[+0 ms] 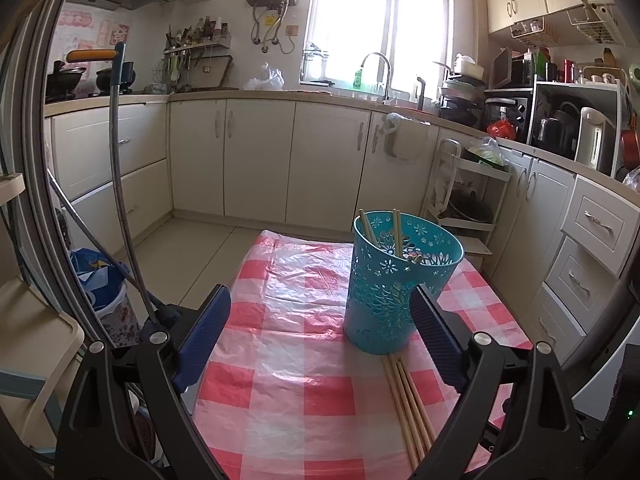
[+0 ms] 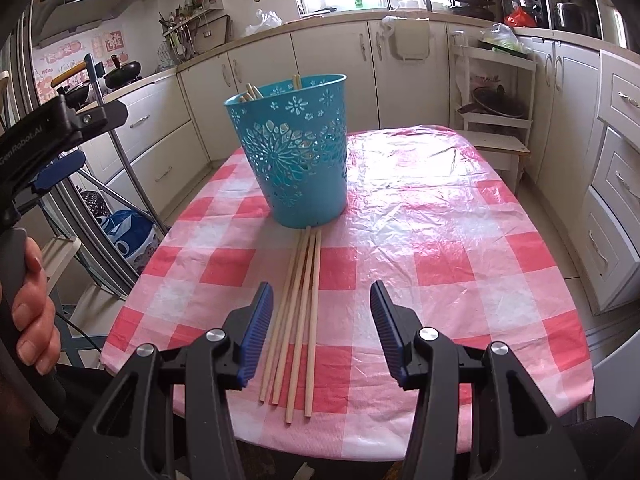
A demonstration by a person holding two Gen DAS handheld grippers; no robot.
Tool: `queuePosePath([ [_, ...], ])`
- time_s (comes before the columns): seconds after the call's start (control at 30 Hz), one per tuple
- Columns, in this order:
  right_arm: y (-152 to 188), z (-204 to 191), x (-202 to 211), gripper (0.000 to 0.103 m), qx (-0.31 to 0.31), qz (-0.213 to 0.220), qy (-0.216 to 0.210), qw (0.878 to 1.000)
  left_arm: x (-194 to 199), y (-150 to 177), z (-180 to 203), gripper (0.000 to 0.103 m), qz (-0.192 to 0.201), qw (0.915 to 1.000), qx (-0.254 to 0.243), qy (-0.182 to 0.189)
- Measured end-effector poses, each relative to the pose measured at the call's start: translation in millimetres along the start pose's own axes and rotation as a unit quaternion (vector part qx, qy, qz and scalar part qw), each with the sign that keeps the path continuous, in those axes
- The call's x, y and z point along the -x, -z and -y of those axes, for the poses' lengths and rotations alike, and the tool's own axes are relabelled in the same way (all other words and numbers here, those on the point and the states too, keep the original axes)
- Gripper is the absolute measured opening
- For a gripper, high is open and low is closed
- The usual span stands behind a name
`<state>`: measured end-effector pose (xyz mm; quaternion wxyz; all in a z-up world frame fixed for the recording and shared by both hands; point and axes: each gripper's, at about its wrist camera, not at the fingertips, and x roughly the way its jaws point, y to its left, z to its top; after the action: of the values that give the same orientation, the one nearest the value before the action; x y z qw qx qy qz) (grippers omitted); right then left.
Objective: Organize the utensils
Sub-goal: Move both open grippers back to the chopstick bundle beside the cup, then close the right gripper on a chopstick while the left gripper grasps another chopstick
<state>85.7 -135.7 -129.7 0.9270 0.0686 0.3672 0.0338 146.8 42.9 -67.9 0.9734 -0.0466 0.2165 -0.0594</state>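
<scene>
A teal cut-out bucket (image 1: 384, 292) (image 2: 296, 152) stands upright on the red-and-white checked tablecloth (image 1: 280, 380) (image 2: 440, 240). A few wooden chopsticks (image 1: 396, 236) (image 2: 252, 92) lean inside it. Several more chopsticks (image 1: 408, 404) (image 2: 298, 320) lie side by side on the cloth, their far ends touching the bucket's base. My right gripper (image 2: 321, 285) hovers open just above them, the bundle under the gap nearer its left finger. My left gripper (image 1: 320, 292) is wide open with nothing held, the bucket just inside its right finger; in the right wrist view its body (image 2: 60, 128) shows at the left edge.
A hand (image 2: 32, 312) grips the left tool's handle at the table's left. Beside that edge are a metal-legged stand (image 1: 120, 200) and a blue bag (image 2: 128, 232). A white shelf rack (image 2: 496, 100) stands beyond the table's far right corner. Cabinets line the walls.
</scene>
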Motion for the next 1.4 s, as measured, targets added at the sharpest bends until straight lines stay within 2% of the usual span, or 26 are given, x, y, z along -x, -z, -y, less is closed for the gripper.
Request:
queuePosePath([
  [0.3,-1.2,-1.6,-26.8,0.050,0.005,-0.021,0.009,1.000,-11.8,3.1,-0.6,0.088,-0.019,0.9998,0.000,0.002],
  [0.57,5.3,1.5,-58.9,0.048,0.011,-0.076,0.037,0.996,-31.9,6.9,-16.0,0.088,-0.054,0.9980,0.028,-0.017],
  [0.67,4.2,6.1,-59.4,0.048,-0.002,-0.072,0.029,0.997,-35.6,8.5,-17.6,0.088,-0.061,0.9974,0.031,-0.021],
  [0.83,-3.7,-2.8,-73.4,0.048,0.017,-0.072,0.028,0.997,-44.4,13.2,-10.0,0.088,-0.076,0.9967,0.014,-0.023],
  [0.9,-5.8,-4.3,-85.5,0.038,0.021,-0.085,0.032,0.996,-49.3,17.1,-4.9,0.088,-0.087,0.9959,0.002,-0.025],
  [0.97,-7.7,-3.9,-94.3,0.036,0.021,-0.088,0.029,0.995,-57.7,22.3,0.0,0.088,-0.105,0.9940,-0.010,-0.028],
  [1.03,-11.6,-2.8,-98.7,0.029,0.023,-0.095,0.029,0.995,-65.1,26.2,3.3,0.088,-0.122,0.9922,-0.013,-0.025],
  [1.1,-12.8,1.9,-100.6,0.028,0.013,-0.098,0.020,0.995,-72.1,30.4,5.7,0.088,-0.137,0.9903,-0.013,-0.023],
  [1.27,-11.3,-1.6,-103.5,0.026,0.050,-0.102,0.024,0.993,-92.0,43.6,17.8,0.088,-0.173,0.9843,-0.027,-0.017],
  [1.4,-15.8,4.5,-104.7,0.009,0.069,-0.117,0.031,0.990,-113.1,61.8,31.7,0.088,-0.211,0.9764,-0.045,-0.017],
])
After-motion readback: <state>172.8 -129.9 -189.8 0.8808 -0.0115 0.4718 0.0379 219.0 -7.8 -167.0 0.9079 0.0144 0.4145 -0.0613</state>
